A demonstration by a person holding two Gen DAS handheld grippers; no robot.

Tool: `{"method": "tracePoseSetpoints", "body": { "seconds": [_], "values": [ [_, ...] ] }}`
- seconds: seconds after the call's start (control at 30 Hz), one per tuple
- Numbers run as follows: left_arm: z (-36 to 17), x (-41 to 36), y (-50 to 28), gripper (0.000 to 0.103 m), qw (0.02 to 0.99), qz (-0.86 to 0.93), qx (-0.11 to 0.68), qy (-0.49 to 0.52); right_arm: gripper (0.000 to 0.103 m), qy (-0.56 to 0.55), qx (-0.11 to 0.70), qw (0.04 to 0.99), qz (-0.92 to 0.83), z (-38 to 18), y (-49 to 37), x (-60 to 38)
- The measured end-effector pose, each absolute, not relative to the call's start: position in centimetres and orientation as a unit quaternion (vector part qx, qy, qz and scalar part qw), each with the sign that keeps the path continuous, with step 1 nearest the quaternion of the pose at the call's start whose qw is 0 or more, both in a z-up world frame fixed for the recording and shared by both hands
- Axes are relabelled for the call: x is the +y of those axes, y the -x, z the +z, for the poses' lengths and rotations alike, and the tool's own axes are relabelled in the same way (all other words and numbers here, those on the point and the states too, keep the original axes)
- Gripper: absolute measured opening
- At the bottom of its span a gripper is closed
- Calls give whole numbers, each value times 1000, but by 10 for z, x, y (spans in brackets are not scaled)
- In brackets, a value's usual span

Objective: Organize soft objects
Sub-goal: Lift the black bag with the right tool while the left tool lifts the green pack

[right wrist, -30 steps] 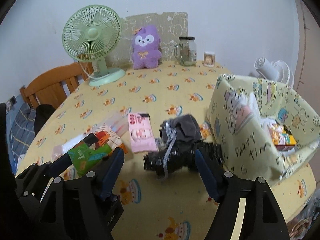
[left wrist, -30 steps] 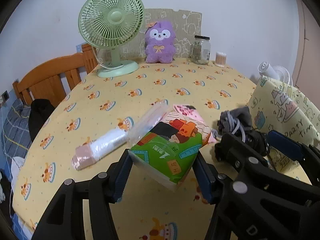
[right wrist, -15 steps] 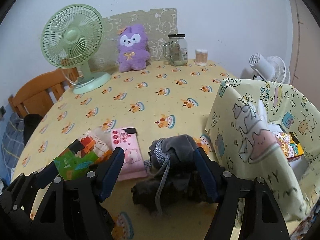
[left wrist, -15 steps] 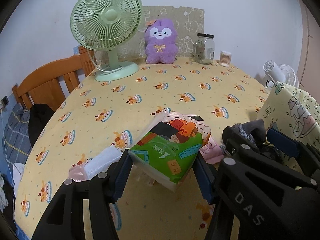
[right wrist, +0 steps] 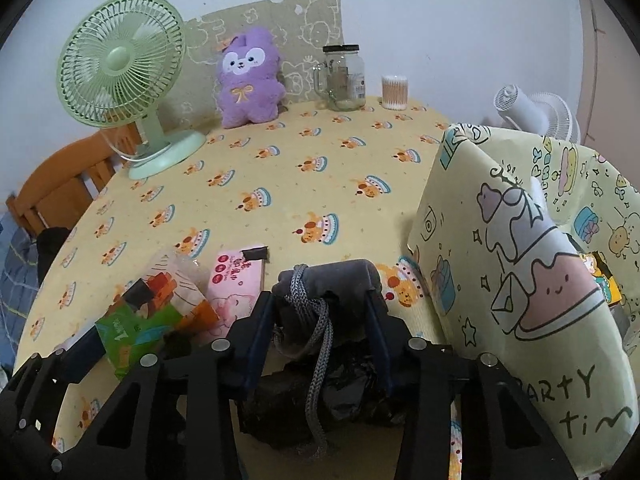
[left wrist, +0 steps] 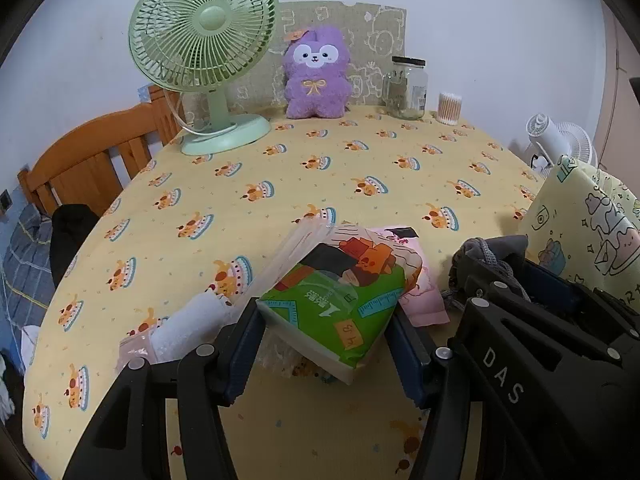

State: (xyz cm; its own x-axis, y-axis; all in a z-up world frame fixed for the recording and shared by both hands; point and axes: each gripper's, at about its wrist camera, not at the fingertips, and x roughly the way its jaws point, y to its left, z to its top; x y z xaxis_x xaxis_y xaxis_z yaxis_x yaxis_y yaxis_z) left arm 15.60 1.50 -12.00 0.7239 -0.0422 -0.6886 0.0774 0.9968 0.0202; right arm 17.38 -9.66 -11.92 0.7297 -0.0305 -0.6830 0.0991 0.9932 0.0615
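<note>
So our left gripper (left wrist: 326, 344) is clamped on a soft green-and-orange plastic-wrapped tissue pack (left wrist: 344, 300), both blue pads pressed into its sides, and the pack is tilted with its near end lifted off the table. Our right gripper (right wrist: 318, 340) has its jaws closing around a rolled grey cloth bundle tied with a grey braided cord (right wrist: 328, 284); the blue fingers (right wrist: 258, 332) sit right against both sides of it, with some crumpled black stuff (right wrist: 340, 396) underneath, so we'd call it gripped. Just beside the tissue pack lies a flat pink packet with a cartoon print (right wrist: 236, 280), partly tucked under it, and on the other side there's a clear plastic sleeve with a white and pink roll inside (left wrist: 188, 328) lying on the yellow tablecloth with little cake prints (left wrist: 280, 184). Right next to the grey bundle stands a pale yellow fabric bin with doodle drawings (right wrist: 520, 280), and a few things already sit inside it. Further back we've got a mint green desk fan (left wrist: 204, 48), a purple plush toy (left wrist: 316, 72), a glass jar with a black lid (left wrist: 406, 88) and a little tub of cotton swabs (left wrist: 450, 108) along the wall, a wooden chair (left wrist: 88, 160) off to the side, and a small white fan (right wrist: 532, 112) behind the bin.
</note>
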Motion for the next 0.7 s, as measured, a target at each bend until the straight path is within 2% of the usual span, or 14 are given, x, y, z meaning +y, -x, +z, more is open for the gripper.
{"method": "tracePoseSetpoints", "body": {
  "seconds": [0.7],
  "values": [
    [-91, 20, -119, 62, 942, -19, 334, -10, 45, -33, 321, 946, 6, -82, -132, -85]
  ]
}}
